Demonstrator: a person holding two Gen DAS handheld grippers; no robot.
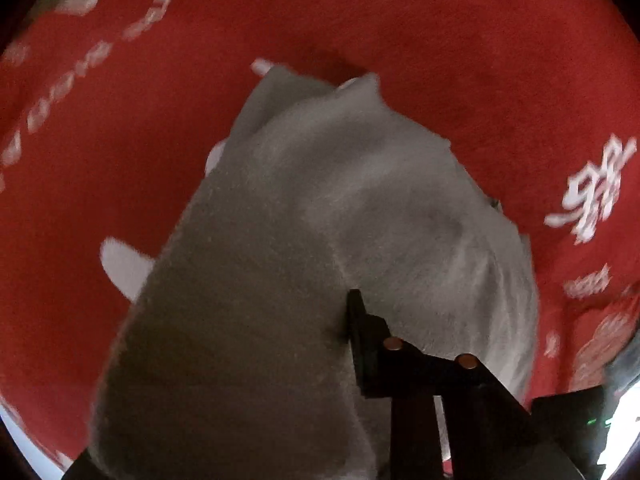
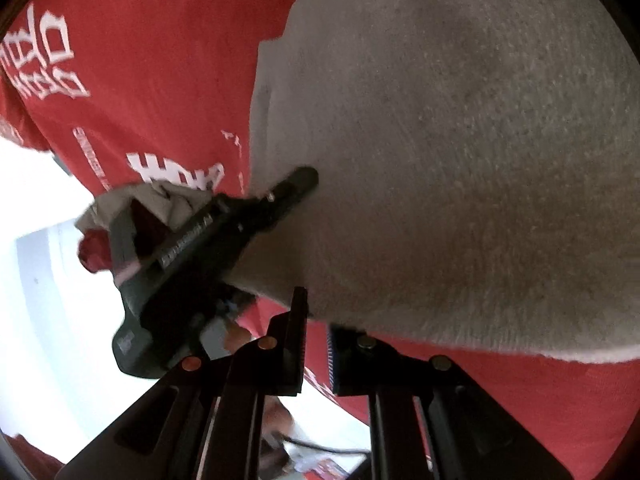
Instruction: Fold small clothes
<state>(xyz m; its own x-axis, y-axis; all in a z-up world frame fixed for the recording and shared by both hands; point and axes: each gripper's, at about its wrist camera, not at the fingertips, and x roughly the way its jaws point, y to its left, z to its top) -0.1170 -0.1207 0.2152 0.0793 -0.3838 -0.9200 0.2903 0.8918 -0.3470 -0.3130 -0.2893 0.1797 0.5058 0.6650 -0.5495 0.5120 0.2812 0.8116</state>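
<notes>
Right up close, the right gripper [image 2: 316,344] has its jaws slightly apart w/ nothing between, just below the grey garment [image 2: 460,160] edge. Left gripper [image 2: 296,182] looks clamped on that cloth, prob lifting it to fold. Beyond: red printed cloth [image 1: 440,40] under everything.

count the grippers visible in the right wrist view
2: the right gripper at bottom centre, jaws slightly apart beside the grey garment; the left gripper left of centre, gripping that garment.
</notes>
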